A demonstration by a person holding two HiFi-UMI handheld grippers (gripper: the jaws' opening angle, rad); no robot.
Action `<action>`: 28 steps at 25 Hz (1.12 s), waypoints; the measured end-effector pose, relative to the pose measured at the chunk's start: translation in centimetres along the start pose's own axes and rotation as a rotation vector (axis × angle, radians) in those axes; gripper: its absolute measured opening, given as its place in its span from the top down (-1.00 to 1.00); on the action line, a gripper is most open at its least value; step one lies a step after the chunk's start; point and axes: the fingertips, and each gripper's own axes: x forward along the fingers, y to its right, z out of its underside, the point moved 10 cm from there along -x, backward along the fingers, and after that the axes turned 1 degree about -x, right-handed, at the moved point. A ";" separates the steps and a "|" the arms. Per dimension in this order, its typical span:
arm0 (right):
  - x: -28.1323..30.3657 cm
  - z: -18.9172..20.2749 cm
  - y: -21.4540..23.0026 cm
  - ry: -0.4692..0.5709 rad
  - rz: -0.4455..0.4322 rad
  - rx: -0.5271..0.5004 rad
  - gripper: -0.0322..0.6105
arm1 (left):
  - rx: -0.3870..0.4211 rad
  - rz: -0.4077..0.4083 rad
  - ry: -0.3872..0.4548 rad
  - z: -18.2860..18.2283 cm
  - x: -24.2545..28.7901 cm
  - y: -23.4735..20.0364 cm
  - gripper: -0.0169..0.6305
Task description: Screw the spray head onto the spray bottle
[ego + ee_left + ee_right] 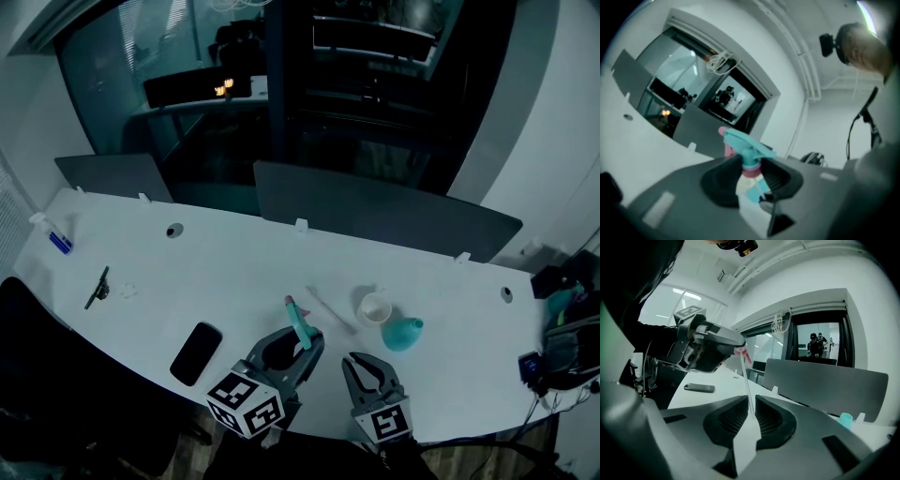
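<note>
My left gripper (302,337) is shut on the teal spray head (298,323) just above the white table (234,272). In the left gripper view the pads (776,176) clamp its pink collar, and the spray head (743,143) points upward. A thin white dip tube (746,385) runs from the spray head down between the jaws of my right gripper (751,411), which is shut on it. The right gripper (361,359) sits beside the left gripper (708,345). The teal spray bottle (403,333) lies on the table just beyond the right gripper, free of both grippers.
A white cup (375,307) stands next to the bottle. A black phone (196,353) lies left of the left gripper near the front edge. Grey dividers (375,211) line the table's far side. A small black tool (97,287) lies far left.
</note>
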 end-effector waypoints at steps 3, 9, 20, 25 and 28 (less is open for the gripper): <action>-0.6 1.0 0.6 -0.040 0.032 0.022 0.82 | 0.119 -0.009 0.031 -0.9 -0.1 1.4 0.55; -2.3 2.7 2.2 -0.031 0.095 0.088 0.82 | 0.520 -0.093 -0.052 -1.8 0.5 3.6 0.55; -1.5 -8.4 3.0 0.209 -0.177 0.259 0.44 | 0.724 -0.185 -0.196 2.6 1.5 4.1 0.55; 0.2 -8.2 1.3 0.098 -0.212 0.235 0.45 | 0.728 -0.163 -0.204 3.7 1.9 4.9 0.55; -0.2 -8.4 1.3 0.100 -0.180 0.212 0.70 | 0.720 -0.153 -0.182 3.8 1.8 5.1 0.54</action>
